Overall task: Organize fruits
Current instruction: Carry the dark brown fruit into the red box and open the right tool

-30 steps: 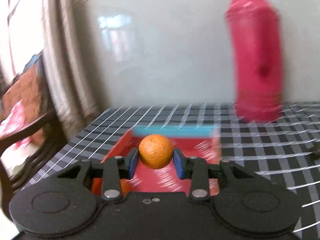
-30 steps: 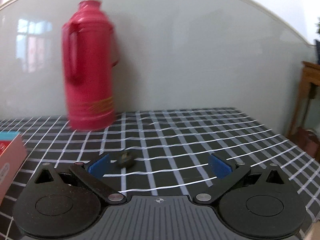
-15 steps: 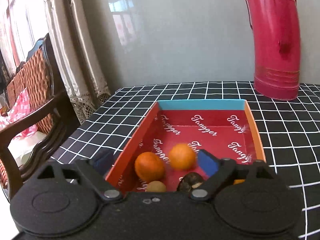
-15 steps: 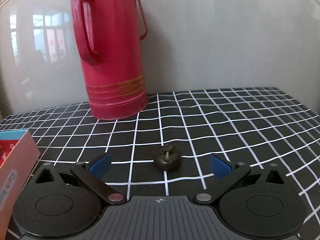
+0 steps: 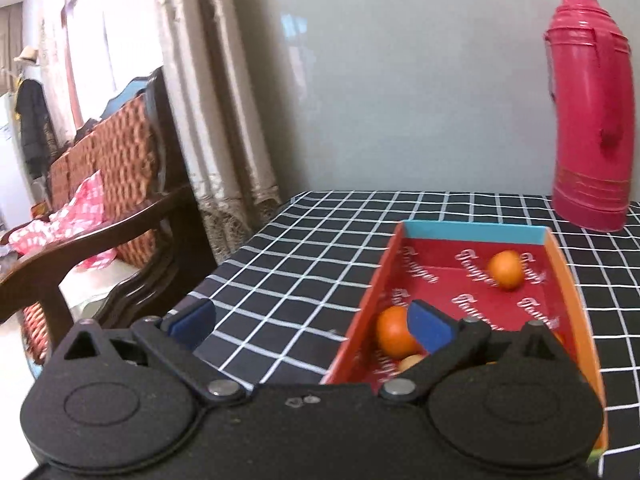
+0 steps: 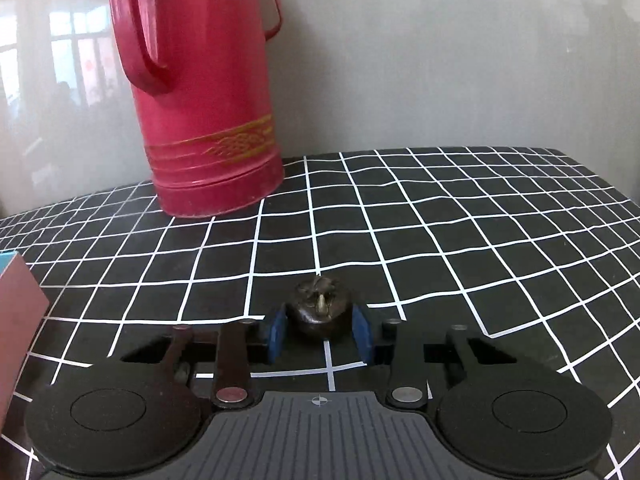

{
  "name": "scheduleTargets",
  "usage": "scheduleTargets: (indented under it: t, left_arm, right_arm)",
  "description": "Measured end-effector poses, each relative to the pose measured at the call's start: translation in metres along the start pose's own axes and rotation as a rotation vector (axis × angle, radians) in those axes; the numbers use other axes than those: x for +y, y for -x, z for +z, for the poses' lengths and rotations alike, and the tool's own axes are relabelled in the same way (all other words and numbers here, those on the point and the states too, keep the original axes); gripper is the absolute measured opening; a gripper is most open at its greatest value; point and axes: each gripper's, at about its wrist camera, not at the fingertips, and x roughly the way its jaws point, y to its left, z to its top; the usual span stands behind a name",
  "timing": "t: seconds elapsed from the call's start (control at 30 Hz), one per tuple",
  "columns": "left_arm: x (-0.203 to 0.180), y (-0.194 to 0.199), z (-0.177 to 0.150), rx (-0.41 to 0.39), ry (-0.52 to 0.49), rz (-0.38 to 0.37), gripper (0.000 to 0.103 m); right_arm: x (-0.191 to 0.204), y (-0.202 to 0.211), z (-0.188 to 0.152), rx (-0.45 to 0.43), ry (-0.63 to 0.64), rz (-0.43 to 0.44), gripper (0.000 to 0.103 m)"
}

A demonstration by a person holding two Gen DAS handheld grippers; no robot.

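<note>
In the left wrist view a red box (image 5: 568,280) with a blue far wall lies on the checked tablecloth. It holds an orange (image 5: 506,269) near the far end, another orange (image 5: 394,332) near the left wall and a small tan fruit (image 5: 410,362). My left gripper (image 5: 310,326) is open and empty, above the box's left wall. In the right wrist view my right gripper (image 6: 320,334) has closed its blue pads on a small dark fruit (image 6: 320,312) that rests on the tablecloth.
A tall red thermos flask (image 6: 200,88) stands at the back of the table by the wall; it also shows in the left wrist view (image 5: 592,120). A wooden chair (image 5: 100,200) stands left of the table edge. A corner of the box (image 6: 16,320) is left of my right gripper.
My left gripper let go of the orange, opened and shifted left; the orange rolled to the box's far end. My right gripper moved up to the dark fruit and closed on it.
</note>
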Motion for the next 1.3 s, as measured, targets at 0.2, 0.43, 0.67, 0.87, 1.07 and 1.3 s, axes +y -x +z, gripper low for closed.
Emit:
scheduleTargets:
  t: [0.2,0.43,0.67,0.87,1.07,1.3]
  left_arm:
    - [0.031,-0.002,-0.008,0.058,0.065,0.059,0.097]
    - [0.053,0.004,-0.015,0.089,0.11,0.076,0.097]
    - [0.061,0.007,-0.024,0.107,0.093,0.075,0.097]
    - [0.073,0.004,-0.028,0.118,0.1,0.074,0.097]
    - [0.081,0.003,-0.026,0.122,0.129,0.051,0.097]
    - [0.08,0.04,-0.023,0.078,0.14,-0.018,0.097]
  right_arm:
    - [0.014,0.018,-0.003,-0.024,0.006,0.074,0.036]
    - [0.076,0.082,-0.012,-0.136,0.121,0.371,0.036]
    - [0.139,0.117,-0.036,-0.162,0.287,0.564,0.036]
    - [0.175,0.117,-0.059,-0.153,0.416,0.553,0.037]
    - [0.181,0.131,-0.069,-0.25,0.449,0.502,0.102]
    - [0.149,0.173,-0.06,-0.225,0.28,0.485,0.103]
